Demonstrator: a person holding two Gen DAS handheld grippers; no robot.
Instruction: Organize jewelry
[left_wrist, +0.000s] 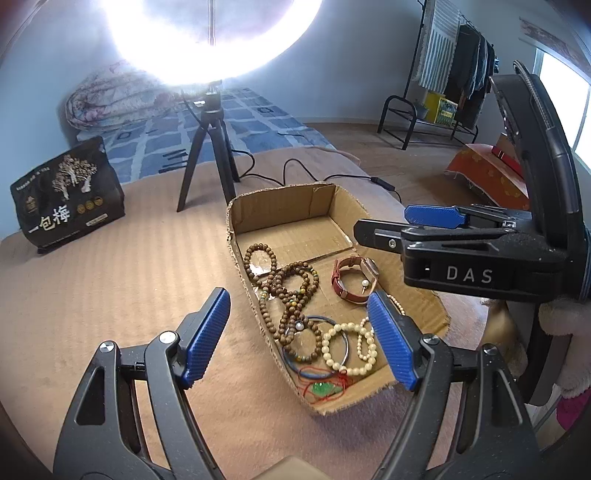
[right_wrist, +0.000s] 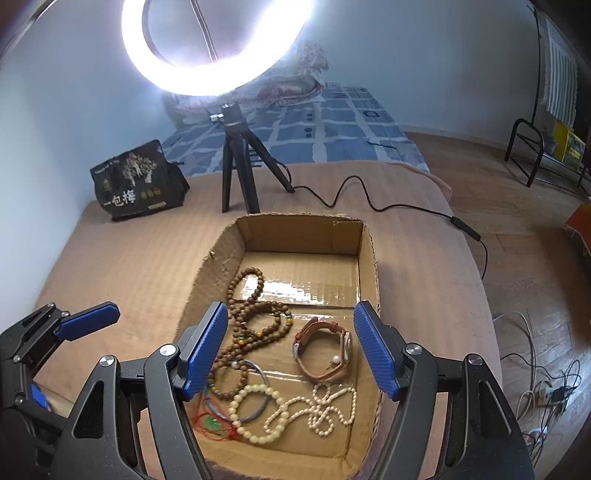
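Both our grippers, left gripper (left_wrist: 299, 338) and right gripper (right_wrist: 290, 350), hang with fingers apart, gripping nothing. All jewelry lies inside the cardboard box (right_wrist: 295, 230): watch (right_wrist: 325, 349) at three o'clock, wooden beads (right_wrist: 255, 321) toward ten. We should lift clear without snagging strands.

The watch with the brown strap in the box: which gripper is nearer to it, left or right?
Right. The right gripper hangs over the watch, which shows between its open jaws. The left gripper is over the box's left side, above the wooden beads.
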